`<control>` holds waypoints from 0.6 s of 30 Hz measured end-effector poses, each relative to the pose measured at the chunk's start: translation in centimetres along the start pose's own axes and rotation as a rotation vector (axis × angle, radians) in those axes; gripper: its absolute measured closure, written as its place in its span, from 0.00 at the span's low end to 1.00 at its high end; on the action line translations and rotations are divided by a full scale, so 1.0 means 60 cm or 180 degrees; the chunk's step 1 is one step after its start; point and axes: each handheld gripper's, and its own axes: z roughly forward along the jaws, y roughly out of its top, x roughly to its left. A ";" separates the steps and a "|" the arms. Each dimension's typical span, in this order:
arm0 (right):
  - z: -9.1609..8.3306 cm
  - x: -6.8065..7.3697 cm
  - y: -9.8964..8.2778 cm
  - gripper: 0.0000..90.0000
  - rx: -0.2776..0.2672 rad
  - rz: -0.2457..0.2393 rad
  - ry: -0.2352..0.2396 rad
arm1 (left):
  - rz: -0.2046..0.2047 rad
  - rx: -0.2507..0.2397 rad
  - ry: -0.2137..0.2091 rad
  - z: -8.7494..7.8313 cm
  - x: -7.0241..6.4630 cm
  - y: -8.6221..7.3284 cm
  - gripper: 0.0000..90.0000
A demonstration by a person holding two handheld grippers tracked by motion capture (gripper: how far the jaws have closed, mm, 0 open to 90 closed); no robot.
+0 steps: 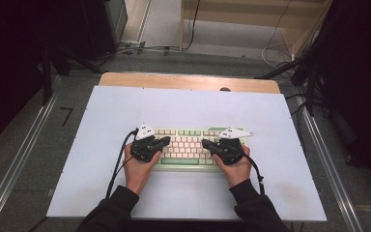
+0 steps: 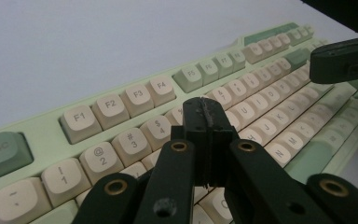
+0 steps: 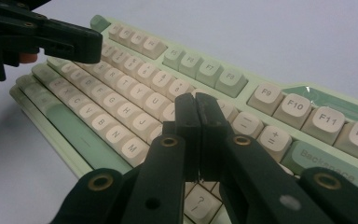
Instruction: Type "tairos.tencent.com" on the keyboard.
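A pale green keyboard (image 1: 188, 147) with cream keys lies in the middle of the white table top (image 1: 183, 106). My left gripper (image 1: 166, 141) hovers over the keyboard's left half, jaws shut with nothing between them. In the left gripper view its closed tips (image 2: 206, 109) sit above the number row of the keyboard (image 2: 135, 93). My right gripper (image 1: 204, 143) is over the right half, also shut and empty. The right gripper view shows its tips (image 3: 196, 103) pressed together above the keyboard (image 3: 303, 112), near the letter and number keys. Each gripper view shows the other gripper's black jaw tip farther off.
The white board rests on a wooden table (image 1: 188, 80), with metal rails (image 1: 24, 150) along both sides. Cables (image 1: 140, 48) and dark stands lie on the floor beyond the far edge. Bare white surface surrounds the keyboard on all sides.
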 end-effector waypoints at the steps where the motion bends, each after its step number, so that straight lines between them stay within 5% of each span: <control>1: 0.001 0.000 0.000 0.96 0.0008 -0.0003 0.0003 | 0.0002 0.0012 -0.0002 0.002 0.000 0.000 1.00; 18: 0.006 0.002 0.002 0.95 0.0018 0.0013 0.0000 | 0.0019 0.0017 -0.0076 0.018 -0.010 0.007 1.00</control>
